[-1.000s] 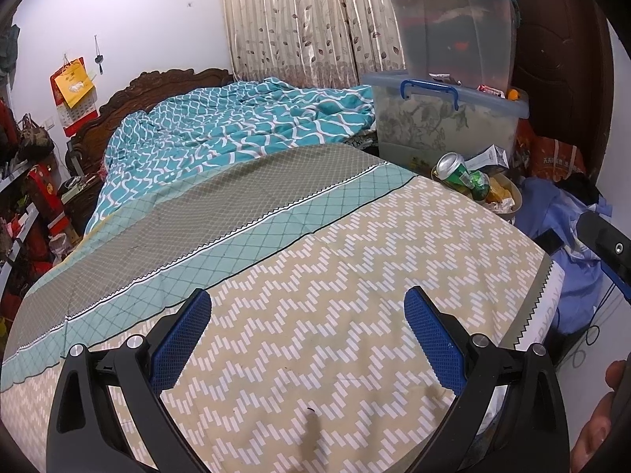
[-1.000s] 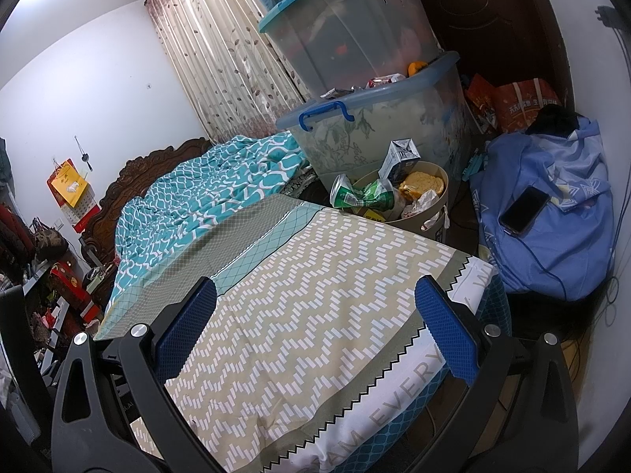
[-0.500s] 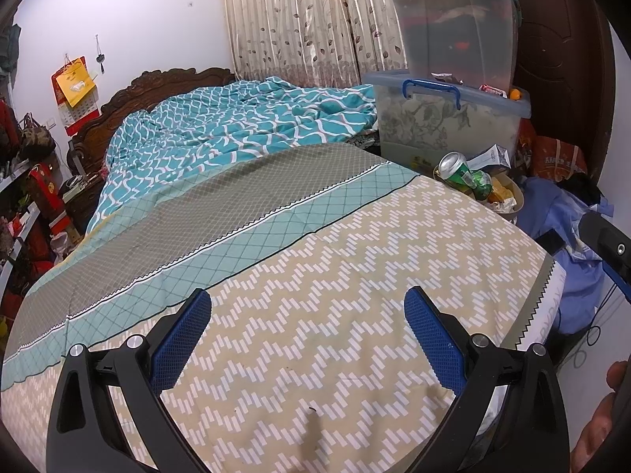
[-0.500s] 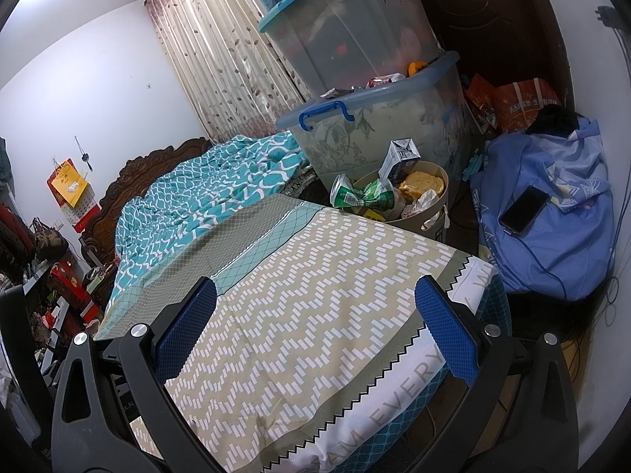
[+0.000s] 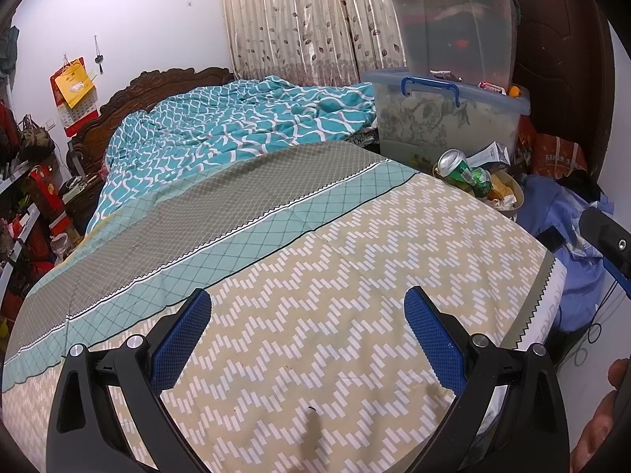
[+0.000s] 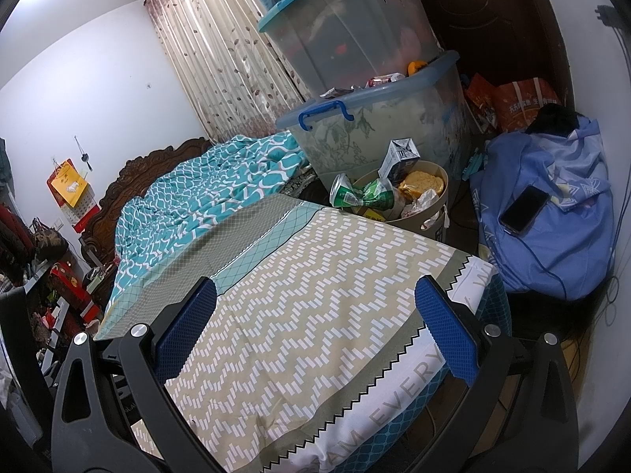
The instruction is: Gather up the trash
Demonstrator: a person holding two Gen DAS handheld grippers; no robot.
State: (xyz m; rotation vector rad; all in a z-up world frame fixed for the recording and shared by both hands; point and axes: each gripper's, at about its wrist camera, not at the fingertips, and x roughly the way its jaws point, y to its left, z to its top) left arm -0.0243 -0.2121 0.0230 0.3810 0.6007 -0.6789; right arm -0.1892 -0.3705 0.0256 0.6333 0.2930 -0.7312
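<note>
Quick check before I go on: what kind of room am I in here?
A cluttered bedroom, it seems: a bed with a carved wooden headboard, a curtained window, stacked storage bins and a full trash basket beside it.

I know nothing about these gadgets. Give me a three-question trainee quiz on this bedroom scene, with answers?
1. True or false: the left gripper and right gripper both have their fingers spread with nothing between them.
2. What does the black phone lie on? A) the bed B) the blue bundle C) a storage box
3. Fill in: the crushed green can rests on the rim of the ____.

Key
1. True
2. B, the blue bundle
3. Trash bin, beside the bed
</note>
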